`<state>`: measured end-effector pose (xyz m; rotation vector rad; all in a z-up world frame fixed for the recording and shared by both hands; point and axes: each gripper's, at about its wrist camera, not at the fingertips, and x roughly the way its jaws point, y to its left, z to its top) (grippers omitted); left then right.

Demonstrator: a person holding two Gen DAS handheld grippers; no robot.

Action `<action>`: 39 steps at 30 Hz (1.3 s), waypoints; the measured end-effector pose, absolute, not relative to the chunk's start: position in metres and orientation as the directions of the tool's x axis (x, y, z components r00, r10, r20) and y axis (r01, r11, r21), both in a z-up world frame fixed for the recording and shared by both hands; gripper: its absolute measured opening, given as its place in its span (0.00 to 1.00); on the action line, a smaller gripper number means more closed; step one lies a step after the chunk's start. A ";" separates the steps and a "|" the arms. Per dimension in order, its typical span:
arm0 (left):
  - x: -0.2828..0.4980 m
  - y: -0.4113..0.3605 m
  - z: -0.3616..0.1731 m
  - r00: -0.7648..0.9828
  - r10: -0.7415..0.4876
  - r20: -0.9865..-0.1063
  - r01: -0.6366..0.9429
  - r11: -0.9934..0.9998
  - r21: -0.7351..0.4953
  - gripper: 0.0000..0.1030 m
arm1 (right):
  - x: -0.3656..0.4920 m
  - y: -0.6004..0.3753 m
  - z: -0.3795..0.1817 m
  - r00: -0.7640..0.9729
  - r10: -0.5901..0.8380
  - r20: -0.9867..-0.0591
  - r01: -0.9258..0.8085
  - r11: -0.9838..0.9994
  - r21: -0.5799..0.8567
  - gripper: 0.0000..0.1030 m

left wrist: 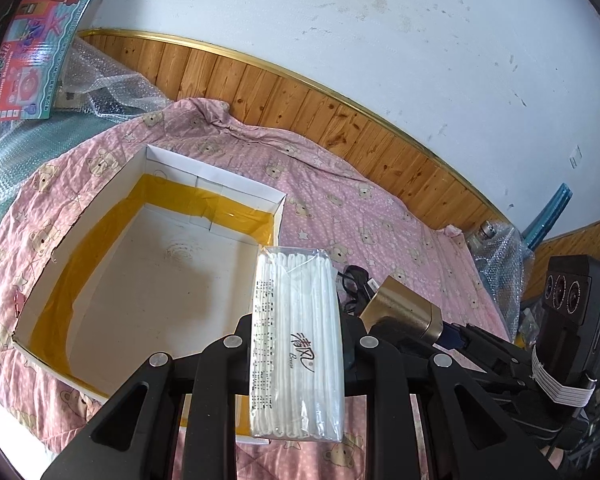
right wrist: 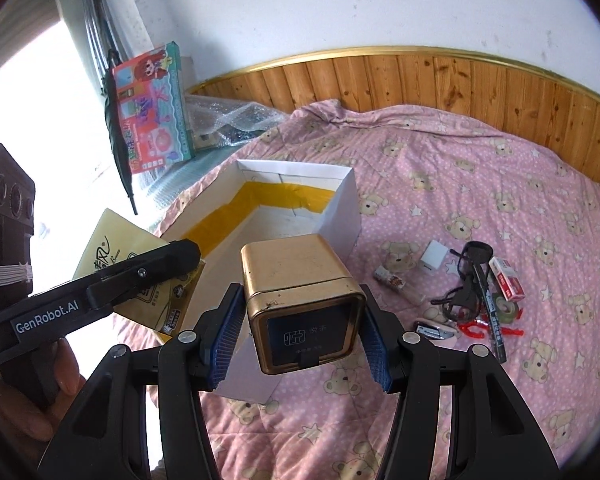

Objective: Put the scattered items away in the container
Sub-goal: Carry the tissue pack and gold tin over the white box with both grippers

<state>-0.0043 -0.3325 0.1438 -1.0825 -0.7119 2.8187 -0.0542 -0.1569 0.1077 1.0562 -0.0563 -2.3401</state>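
An open white box (left wrist: 148, 288) with yellow tape along its inner walls sits on the pink bear-print bedspread (left wrist: 380, 216). My left gripper (left wrist: 298, 336) is shut on a white tissue pack (left wrist: 296, 312), held on edge over the box's near right corner. My right gripper (right wrist: 300, 328) is shut on a gold square tin (right wrist: 296, 284), its blue pads (right wrist: 224, 344) on both sides, just right of the box (right wrist: 340, 208). In the right wrist view the left gripper (right wrist: 172, 260) and tissue pack (right wrist: 116, 256) show at left. The tin (left wrist: 404, 312) is also in the left wrist view.
Loose items lie on the bedspread to the right: a small white cube (right wrist: 434, 258), keys with a black cord (right wrist: 466, 276), a red-white box (right wrist: 508, 278), a marker (right wrist: 492, 320), a tape roll (right wrist: 508, 308). A toy box (right wrist: 152, 108) and bubble wrap (left wrist: 112, 84) stand behind the container.
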 end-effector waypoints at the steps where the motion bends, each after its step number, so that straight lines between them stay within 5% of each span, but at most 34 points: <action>1: -0.004 -0.334 0.144 -0.756 0.192 -0.625 0.128 -0.894 -0.430 0.23 | -0.055 -0.159 0.108 -0.527 -0.514 -0.677 0.482 -0.837 0.260 0.56; 39: -0.022 -0.400 0.112 -0.705 0.080 -0.705 0.296 -0.870 -0.394 0.23 | -0.096 -0.250 0.109 -0.440 -0.598 -0.670 0.621 -0.741 0.254 0.56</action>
